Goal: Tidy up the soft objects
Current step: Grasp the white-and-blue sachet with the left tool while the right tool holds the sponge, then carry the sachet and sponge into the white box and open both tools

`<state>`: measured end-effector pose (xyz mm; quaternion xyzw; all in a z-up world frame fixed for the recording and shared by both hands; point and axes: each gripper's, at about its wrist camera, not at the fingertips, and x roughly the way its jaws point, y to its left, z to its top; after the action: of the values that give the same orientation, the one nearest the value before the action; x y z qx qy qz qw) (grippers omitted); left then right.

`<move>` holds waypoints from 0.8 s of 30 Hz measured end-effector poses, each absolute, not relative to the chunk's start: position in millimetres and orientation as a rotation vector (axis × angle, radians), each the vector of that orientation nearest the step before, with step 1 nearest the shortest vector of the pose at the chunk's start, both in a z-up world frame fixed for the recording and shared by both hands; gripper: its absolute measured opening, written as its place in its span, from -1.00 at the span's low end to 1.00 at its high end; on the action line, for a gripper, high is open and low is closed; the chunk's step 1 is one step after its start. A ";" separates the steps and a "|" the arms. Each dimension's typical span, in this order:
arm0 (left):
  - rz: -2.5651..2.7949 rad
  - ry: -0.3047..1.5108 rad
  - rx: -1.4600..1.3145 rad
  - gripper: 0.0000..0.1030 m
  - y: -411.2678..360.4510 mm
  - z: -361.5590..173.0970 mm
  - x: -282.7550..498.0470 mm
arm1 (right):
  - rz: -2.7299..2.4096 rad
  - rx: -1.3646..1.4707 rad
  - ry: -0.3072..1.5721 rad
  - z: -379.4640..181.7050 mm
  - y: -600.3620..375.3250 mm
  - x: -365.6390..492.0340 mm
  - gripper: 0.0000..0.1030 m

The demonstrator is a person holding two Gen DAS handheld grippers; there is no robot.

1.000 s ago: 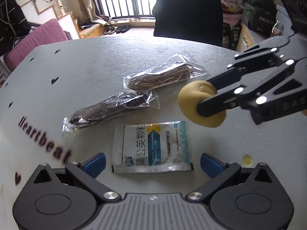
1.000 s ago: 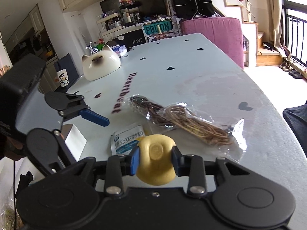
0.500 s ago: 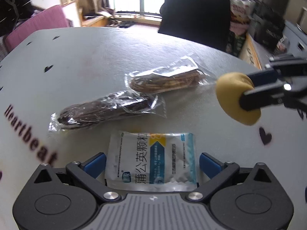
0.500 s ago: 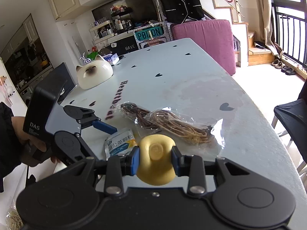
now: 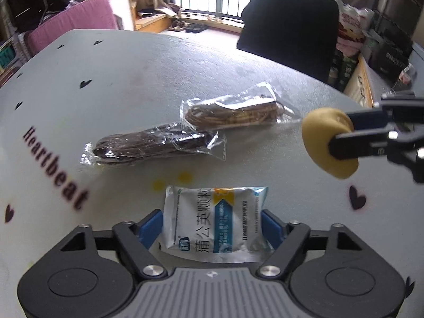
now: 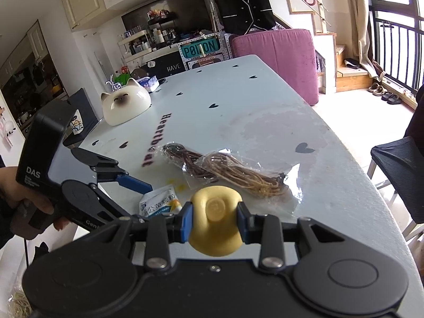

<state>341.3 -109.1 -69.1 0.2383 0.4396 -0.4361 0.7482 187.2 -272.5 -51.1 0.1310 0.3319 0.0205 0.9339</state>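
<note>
My right gripper point(image 6: 214, 220) is shut on a soft yellow bun-shaped toy point(image 6: 215, 222) and holds it above the table; it also shows in the left wrist view point(image 5: 328, 140) at the right. My left gripper point(image 5: 212, 228) is open, its blue pads on either side of a white and blue sachet point(image 5: 214, 228) that lies flat on the table. A clear bag of dark brown cord point(image 5: 153, 143) and a clear bag of tan cord point(image 5: 233, 114) lie beyond the sachet. The left gripper also shows in the right wrist view point(image 6: 127, 182).
The grey table point(image 5: 106, 84) has black hearts and the word "Heartbeat". A white cat-shaped bowl point(image 6: 124, 106) stands at its far side. A black chair point(image 5: 288, 42) and a pink chair point(image 6: 278, 53) stand by the table edges. Small yellow spots point(image 5: 172, 181) mark the table.
My left gripper has moved forward over the sachet, which now lies between its pads. My right gripper has drawn back to the right with the yellow toy.
</note>
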 end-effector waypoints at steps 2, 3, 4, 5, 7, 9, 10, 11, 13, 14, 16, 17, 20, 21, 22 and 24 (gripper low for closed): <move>-0.930 0.976 0.483 0.39 -106.8 -62.2 342.4 | 0.041 0.270 0.672 -48.9 -272.3 184.4 -0.31; -0.920 0.976 0.471 0.39 -105.7 -58.6 341.9 | 0.040 0.271 0.668 -47.3 -272.4 183.1 -0.31; -0.911 0.971 0.466 0.39 -104.7 -55.1 340.1 | 0.040 0.272 0.664 -45.8 -272.4 181.7 -0.31; -0.900 0.969 0.461 0.39 -103.8 -51.7 338.7 | 0.040 0.273 0.660 -44.5 -272.5 180.2 -0.32; -0.883 0.968 0.439 0.39 -101.2 -45.9 336.3 | 0.037 0.275 0.651 -41.9 -273.0 177.0 -0.31; -0.871 0.962 0.412 0.39 -98.5 -39.6 332.1 | 0.034 0.280 0.643 -39.6 -273.3 173.4 -0.32; -0.863 0.957 0.401 0.39 -97.2 -36.0 329.3 | 0.033 0.283 0.639 -38.3 -273.8 171.4 -0.32; -0.854 0.951 0.394 0.39 -95.7 -32.5 326.2 | 0.033 0.285 0.635 -36.9 -274.0 169.7 -0.32; -0.841 0.940 0.377 0.39 -93.2 -23.5 321.3 | 0.032 0.286 0.627 -33.2 -273.8 166.0 -0.32; -0.836 0.935 0.366 0.39 -91.6 -18.7 318.5 | 0.032 0.286 0.622 -31.4 -273.8 164.2 -0.32; -0.823 0.921 0.348 0.39 -89.0 -7.8 311.9 | 0.032 0.286 0.610 -27.3 -273.2 160.2 -0.32; -0.815 0.911 0.341 0.39 -87.9 -2.2 308.5 | 0.033 0.286 0.604 -25.1 -272.8 158.3 -0.32; -0.788 0.883 0.324 0.39 -83.7 15.7 297.2 | 0.039 0.283 0.583 -17.8 -270.2 152.4 -0.32; -0.779 0.873 0.317 0.39 -82.3 22.0 293.6 | 0.042 0.282 0.575 -14.8 -269.3 150.6 -0.32; -0.770 0.863 0.310 0.39 -80.7 28.0 289.7 | 0.045 0.281 0.568 -12.1 -269.0 148.6 -0.32; -0.752 0.841 0.301 0.39 -77.1 40.2 280.8 | 0.054 0.276 0.554 -5.6 -266.6 144.9 -0.32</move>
<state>280.8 -77.1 40.2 0.1421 0.3971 -0.3550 0.8343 144.9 -266.6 -5.6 0.1359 0.2725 0.0268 0.9521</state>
